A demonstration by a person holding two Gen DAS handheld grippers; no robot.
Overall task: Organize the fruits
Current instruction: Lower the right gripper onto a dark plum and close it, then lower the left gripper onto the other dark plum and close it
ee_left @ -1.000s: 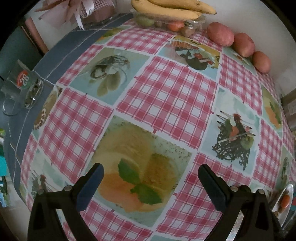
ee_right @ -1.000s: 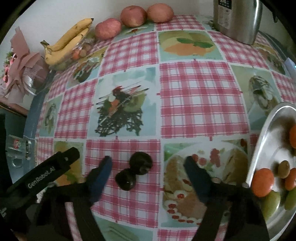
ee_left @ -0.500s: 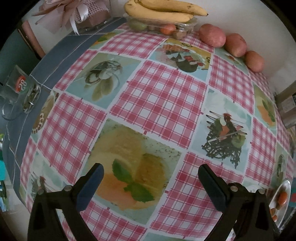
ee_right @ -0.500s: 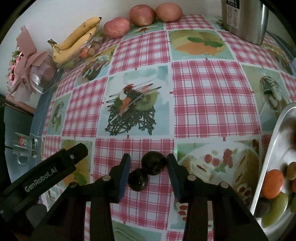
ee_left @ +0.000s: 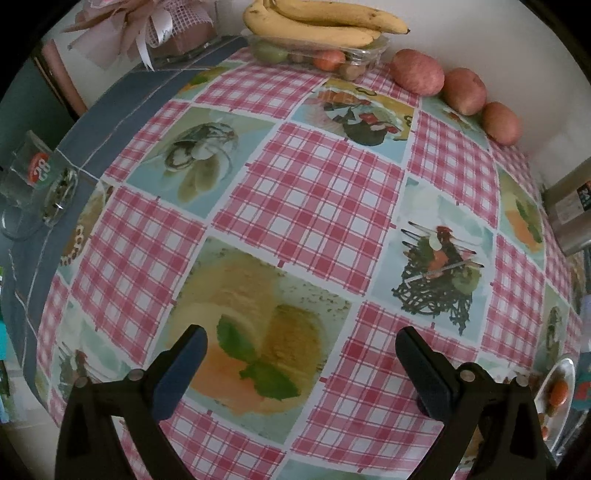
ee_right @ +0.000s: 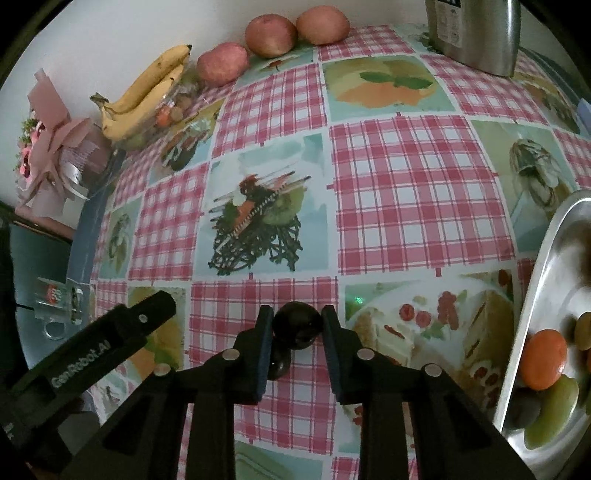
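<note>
In the right wrist view the right gripper has its jaws clamped on a dark round fruit, which sits squarely between the two pads at about 6 o'clock on the checked tablecloth. A second dark fruit lies touching it at its 7 o'clock, behind the left pad. The left gripper hangs with jaws wide apart over bare cloth, nothing between them.

Three red apples sit along the top of the frame. Three bananas lie in one bunch at upper centre. Two dark plums sit at lower centre. One steel tray shows at right, one steel canister upper right, one glass mug far left.
</note>
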